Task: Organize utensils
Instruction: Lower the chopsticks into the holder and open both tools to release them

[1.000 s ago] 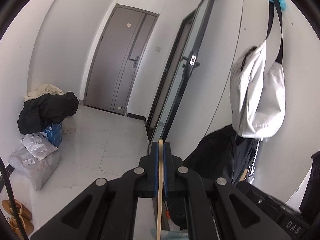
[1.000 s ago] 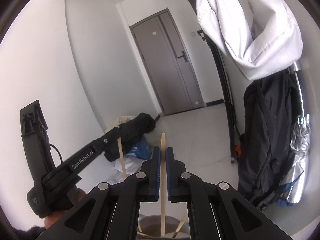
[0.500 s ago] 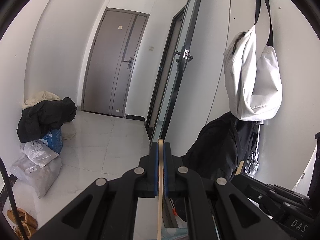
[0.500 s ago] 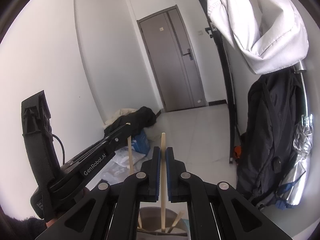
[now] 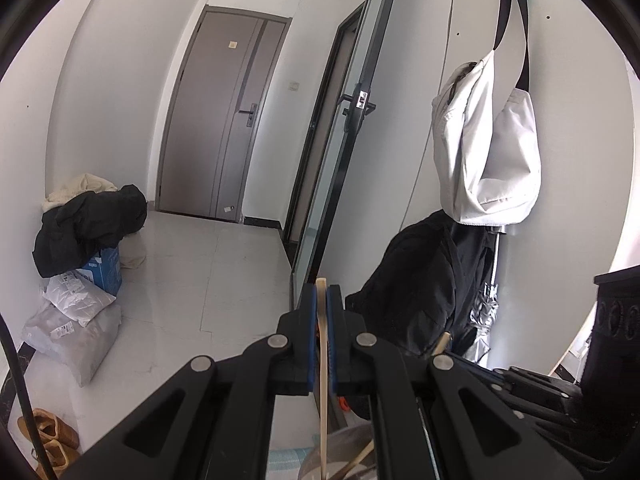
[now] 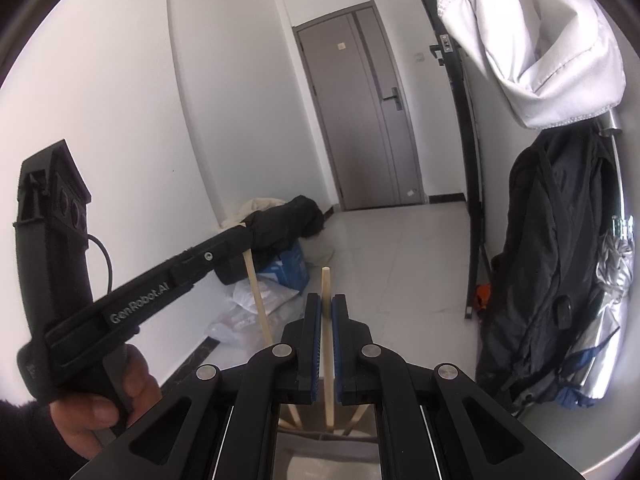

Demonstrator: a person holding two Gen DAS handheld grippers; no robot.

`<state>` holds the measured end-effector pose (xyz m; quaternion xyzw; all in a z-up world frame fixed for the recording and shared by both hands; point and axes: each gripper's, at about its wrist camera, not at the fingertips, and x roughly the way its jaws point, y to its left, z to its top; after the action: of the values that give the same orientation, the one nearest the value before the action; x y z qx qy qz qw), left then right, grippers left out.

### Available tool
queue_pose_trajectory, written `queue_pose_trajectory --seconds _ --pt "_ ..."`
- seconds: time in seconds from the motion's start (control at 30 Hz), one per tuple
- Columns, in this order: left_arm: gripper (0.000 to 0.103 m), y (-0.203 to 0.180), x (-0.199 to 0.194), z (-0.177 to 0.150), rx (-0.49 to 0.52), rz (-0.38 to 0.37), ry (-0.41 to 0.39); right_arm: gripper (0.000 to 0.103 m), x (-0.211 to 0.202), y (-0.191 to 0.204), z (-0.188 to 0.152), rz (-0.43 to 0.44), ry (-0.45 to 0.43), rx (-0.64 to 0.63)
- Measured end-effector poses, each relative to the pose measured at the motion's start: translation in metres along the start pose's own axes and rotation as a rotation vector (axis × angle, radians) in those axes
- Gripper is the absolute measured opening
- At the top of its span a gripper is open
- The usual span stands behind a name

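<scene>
Both grippers are holding wooden chopsticks upright above a grey holder (image 6: 320, 446) at the bottom edge of each view. The left gripper (image 5: 321, 322) is clamping its fingers on one chopstick (image 5: 322, 400), whose lower end is reaching down into the holder beside other sticks. The right gripper (image 6: 326, 334) is clamping a second chopstick (image 6: 327, 356) the same way. Risk: the thin sticks are pinched near their tops, so any tilt on release could send one against the rim or its neighbours, tipping it out.

Gripper (image 5: 321, 308) black, blue pads; chopstick (image 5: 322, 360) pale wood; door (image 5: 224, 116) grey-brown; hanging bag (image 5: 488, 152) white.
</scene>
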<state>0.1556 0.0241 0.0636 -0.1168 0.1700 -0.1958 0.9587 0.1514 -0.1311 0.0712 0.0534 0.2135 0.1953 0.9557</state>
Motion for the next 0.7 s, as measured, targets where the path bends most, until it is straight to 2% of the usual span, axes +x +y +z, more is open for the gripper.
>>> queue_pose_trajectory --seconds 0.17,0.33,0.43,0.5,0.53,0.57,0.6,0.63,0.67,0.7 --pt "0.001 0.001 -0.009 -0.002 -0.001 -0.025 0.047 0.005 0.004 0.005 -0.004 0.015 0.024 -0.019" --pt "0.001 -0.003 -0.01 -0.009 0.02 -0.05 0.15 0.006 0.007 0.007 -0.012 0.044 0.068 -0.011" --pt "0.002 -0.002 -0.01 -0.013 -0.002 -0.047 0.211 0.009 0.004 0.005 -0.017 0.042 0.089 0.009" --pt "0.007 -0.002 -0.009 -0.013 -0.019 -0.021 0.261 0.009 -0.005 0.001 -0.022 0.044 0.09 0.037" --pt "0.018 -0.002 -0.011 -0.013 -0.028 -0.013 0.275 0.012 -0.012 -0.002 -0.025 0.047 0.085 0.05" --pt "0.035 -0.002 -0.014 -0.012 -0.033 0.003 0.278 0.018 -0.017 -0.003 -0.027 0.046 0.084 0.054" --pt "0.045 -0.003 -0.019 -0.012 -0.038 0.024 0.272 0.021 -0.024 -0.003 -0.029 0.032 0.08 0.054" --pt "0.062 -0.003 -0.025 -0.011 -0.039 0.039 0.257 0.027 -0.033 -0.003 -0.032 0.019 0.066 0.057" --pt "0.069 -0.004 -0.032 -0.01 -0.04 0.059 0.235 0.028 -0.039 -0.005 -0.033 0.018 0.059 0.062" --pt "0.069 -0.006 -0.041 -0.009 -0.039 0.078 0.212 0.028 -0.048 -0.007 -0.034 0.018 0.05 0.073"
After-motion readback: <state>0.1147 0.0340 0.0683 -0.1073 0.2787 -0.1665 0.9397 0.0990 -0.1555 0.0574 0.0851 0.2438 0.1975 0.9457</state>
